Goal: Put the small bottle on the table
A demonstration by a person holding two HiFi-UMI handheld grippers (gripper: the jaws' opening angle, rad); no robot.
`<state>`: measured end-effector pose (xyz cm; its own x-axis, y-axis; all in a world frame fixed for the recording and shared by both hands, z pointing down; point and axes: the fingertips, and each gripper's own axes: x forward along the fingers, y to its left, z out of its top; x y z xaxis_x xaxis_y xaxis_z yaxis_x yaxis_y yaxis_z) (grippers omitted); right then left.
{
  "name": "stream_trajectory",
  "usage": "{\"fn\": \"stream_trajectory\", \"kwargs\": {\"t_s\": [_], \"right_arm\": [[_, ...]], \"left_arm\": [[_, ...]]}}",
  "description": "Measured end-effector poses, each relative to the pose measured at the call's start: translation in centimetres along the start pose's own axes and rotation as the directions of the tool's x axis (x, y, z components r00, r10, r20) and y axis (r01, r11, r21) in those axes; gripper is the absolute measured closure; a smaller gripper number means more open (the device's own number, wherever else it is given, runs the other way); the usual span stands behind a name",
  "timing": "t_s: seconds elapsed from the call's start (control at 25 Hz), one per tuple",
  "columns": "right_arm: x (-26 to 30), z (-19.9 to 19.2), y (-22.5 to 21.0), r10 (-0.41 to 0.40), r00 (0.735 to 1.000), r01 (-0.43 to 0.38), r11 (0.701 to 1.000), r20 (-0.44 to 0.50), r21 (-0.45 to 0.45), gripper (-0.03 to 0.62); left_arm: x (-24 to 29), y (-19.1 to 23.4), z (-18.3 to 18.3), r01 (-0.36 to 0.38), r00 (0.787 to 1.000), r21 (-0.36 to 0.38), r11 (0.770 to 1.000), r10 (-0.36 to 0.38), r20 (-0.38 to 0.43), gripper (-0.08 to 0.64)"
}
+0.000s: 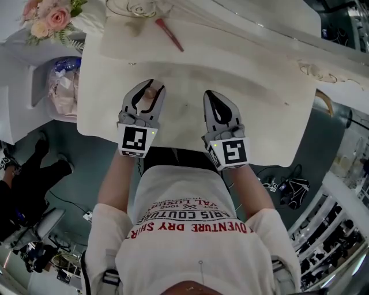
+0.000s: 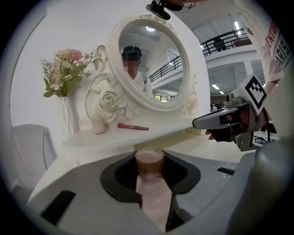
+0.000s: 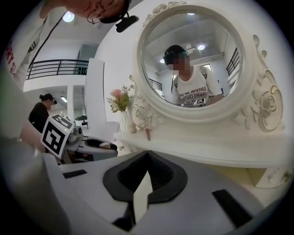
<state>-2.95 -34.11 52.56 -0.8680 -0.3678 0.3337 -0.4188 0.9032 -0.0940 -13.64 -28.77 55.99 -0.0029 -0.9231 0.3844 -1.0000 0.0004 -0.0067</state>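
Observation:
The small bottle [image 2: 150, 188] has a pale pink body and a brown cap. It stands upright between the jaws of my left gripper [image 2: 149, 157], which is shut on it. In the head view, the left gripper [image 1: 149, 92] holds the bottle [image 1: 150, 92] over the near left part of the white dressing table [image 1: 259, 115]. My right gripper [image 1: 211, 97] hovers beside it to the right, jaws shut with nothing in them. In the right gripper view its jaws [image 3: 147, 155] meet at the tips, and the left gripper [image 3: 98, 148] shows at the left with the bottle cap [image 3: 104, 145].
A raised back shelf carries a red brush [image 1: 170, 34], a pale sponge [image 2: 98, 124] and an oval mirror [image 2: 154, 59]. A white vase of pink flowers [image 1: 51, 17] stands at the far left. A white chair [image 2: 27, 147] sits left of the table.

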Motion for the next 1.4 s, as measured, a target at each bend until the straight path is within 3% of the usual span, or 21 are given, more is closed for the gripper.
{"fn": "stream_trajectory", "kwargs": {"t_s": [0.44, 0.72, 0.8, 0.88, 1.04, 1.2, 1.4], "right_arm": [[0.4, -1.7, -0.2, 0.037, 0.999, -0.038, 0.999, -0.035, -0.016, 0.594], [0.3, -1.2, 0.3, 0.035, 0.999, -0.036, 0.999, -0.036, -0.023, 0.594], [0.2, -1.0, 0.4, 0.024, 0.999, -0.025, 1.000, -0.037, -0.019, 0.594], [0.0, -0.6, 0.6, 0.020, 0.999, -0.020, 1.000, -0.031, -0.022, 0.594], [-0.7, 0.4, 1.1, -0.008, 1.000, 0.007, 1.000, -0.029, -0.027, 0.594], [-1.9, 1.4, 1.2, -0.061, 0.998, 0.061, 0.998, -0.032, -0.012, 0.594], [-4.0, 3.6, 1.5, -0.095, 0.995, 0.095, 0.995, 0.007, -0.019, 0.594]], "left_arm": [[1.2, 0.4, -0.7, -0.029, 1.000, 0.018, 0.999, 0.028, 0.006, 0.433], [1.4, 0.4, -0.9, 0.013, 1.000, -0.001, 1.000, -0.013, -0.003, 0.431], [1.4, 0.5, -0.7, 0.019, 1.000, 0.002, 1.000, -0.019, -0.006, 0.395], [1.2, 0.3, 0.0, 0.041, 0.999, -0.007, 0.999, -0.040, 0.011, 0.344], [0.5, -0.7, 1.8, 0.076, 0.997, 0.047, 0.996, -0.077, 0.019, 0.334], [-1.3, -0.8, 3.9, 0.059, 0.997, 0.092, 0.994, -0.063, 0.042, 0.334], [-4.6, -0.9, 7.3, 0.042, 0.991, 0.064, 0.997, -0.050, 0.121, 0.343]]}}
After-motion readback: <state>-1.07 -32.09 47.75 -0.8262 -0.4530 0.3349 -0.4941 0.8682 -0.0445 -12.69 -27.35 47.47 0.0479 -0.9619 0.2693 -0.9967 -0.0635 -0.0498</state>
